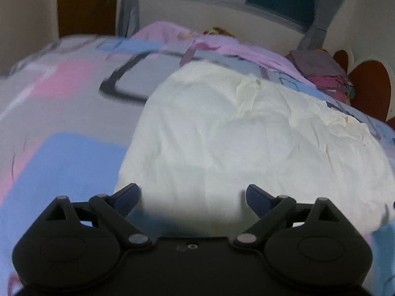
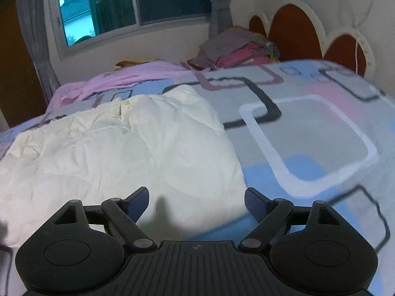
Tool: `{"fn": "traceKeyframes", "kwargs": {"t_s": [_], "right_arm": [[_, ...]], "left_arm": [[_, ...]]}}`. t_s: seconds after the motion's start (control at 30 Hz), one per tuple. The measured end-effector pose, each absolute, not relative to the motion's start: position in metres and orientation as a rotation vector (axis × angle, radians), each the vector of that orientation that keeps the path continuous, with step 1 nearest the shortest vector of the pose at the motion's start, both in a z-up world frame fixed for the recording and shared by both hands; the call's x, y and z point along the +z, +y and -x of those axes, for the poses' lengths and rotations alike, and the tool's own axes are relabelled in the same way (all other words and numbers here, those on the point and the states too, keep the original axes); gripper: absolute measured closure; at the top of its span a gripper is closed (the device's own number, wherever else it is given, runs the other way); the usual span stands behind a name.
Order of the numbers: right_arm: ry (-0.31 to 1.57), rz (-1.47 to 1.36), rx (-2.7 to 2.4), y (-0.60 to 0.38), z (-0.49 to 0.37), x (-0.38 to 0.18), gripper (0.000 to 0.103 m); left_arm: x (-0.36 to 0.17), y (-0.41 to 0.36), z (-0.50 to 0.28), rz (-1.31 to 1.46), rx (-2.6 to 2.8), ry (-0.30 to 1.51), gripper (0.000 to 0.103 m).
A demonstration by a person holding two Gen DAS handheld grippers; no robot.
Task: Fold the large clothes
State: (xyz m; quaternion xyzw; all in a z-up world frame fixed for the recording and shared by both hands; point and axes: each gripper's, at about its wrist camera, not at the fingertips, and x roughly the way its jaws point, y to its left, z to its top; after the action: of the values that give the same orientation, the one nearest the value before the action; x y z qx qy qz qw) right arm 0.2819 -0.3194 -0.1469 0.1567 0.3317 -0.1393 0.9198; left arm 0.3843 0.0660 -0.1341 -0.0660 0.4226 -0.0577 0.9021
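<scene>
Left gripper [image 1: 193,192] is sitting wide open, nothing between its fingers, hovering over the near edge of the white garment [image 1: 246,135]; contact with the cloth can't be judged. Right gripper [image 2: 196,196] is also spread wide and holding nothing, its left finger over the garment [image 2: 123,153], its right finger over the bedspread [image 2: 308,128]. The garment is lying spread and wrinkled on the patterned bedspread [image 1: 61,123], its near hem hiding under the gripper bodies in both views. Motion blur is smearing the bedspread pattern. A pink cloth [image 2: 128,76] is lying at the far side, and a stack of folded clothes [image 2: 234,49] is sitting near the headboard [image 2: 293,34], partly cut off.
</scene>
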Motion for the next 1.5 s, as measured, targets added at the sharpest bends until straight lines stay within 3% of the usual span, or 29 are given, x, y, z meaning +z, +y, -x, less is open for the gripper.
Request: {"fn": "traceKeyframes", "kwargs": {"t_s": [0.43, 0.67, 0.8, 0.87, 0.93, 0.97, 1.0, 1.03, 1.3, 1.5], "right_arm": [[0.755, -0.491, -0.214, -0.323, -0.285, -0.167, 0.019], [0.752, -0.613, -0.206, -0.336, -0.301, -0.18, 0.019], [0.727, -0.69, -0.217, -0.35, -0.313, -0.184, 0.019], [0.71, -0.726, -0.222, -0.356, -0.318, -0.186, 0.019], [0.693, -0.735, -0.223, -0.358, -0.323, -0.187, 0.02], [0.685, -0.732, -0.227, -0.358, -0.326, -0.187, 0.021], [0.681, -0.727, -0.228, -0.358, -0.328, -0.187, 0.032], [0.677, -0.726, -0.226, -0.358, -0.33, -0.187, 0.034], [0.654, -0.702, -0.195, -0.359, -0.326, -0.172, 0.073], [0.625, -0.668, -0.176, -0.352, -0.309, -0.15, 0.078]], "left_arm": [[-0.165, 0.104, -0.371, 0.484, -0.092, 0.994, 0.009], [-0.175, 0.112, -0.392, 0.626, -0.072, 0.939, 0.01], [-0.179, 0.113, -0.409, 0.661, -0.068, 0.923, 0.028], [-0.181, 0.116, -0.414, 0.696, -0.062, 0.915, 0.031], [-0.184, 0.119, -0.418, 0.739, -0.044, 0.898, 0.046], [-0.186, 0.12, -0.419, 0.755, -0.03, 0.889, 0.05], [-0.187, 0.121, -0.421, 0.77, -0.025, 0.883, 0.058], [-0.189, 0.122, -0.423, 0.784, -0.026, 0.883, 0.065], [-0.176, 0.114, -0.421, 0.75, -0.042, 0.871, 0.084], [-0.158, 0.114, -0.411, 0.709, -0.081, 0.86, 0.086]]}}
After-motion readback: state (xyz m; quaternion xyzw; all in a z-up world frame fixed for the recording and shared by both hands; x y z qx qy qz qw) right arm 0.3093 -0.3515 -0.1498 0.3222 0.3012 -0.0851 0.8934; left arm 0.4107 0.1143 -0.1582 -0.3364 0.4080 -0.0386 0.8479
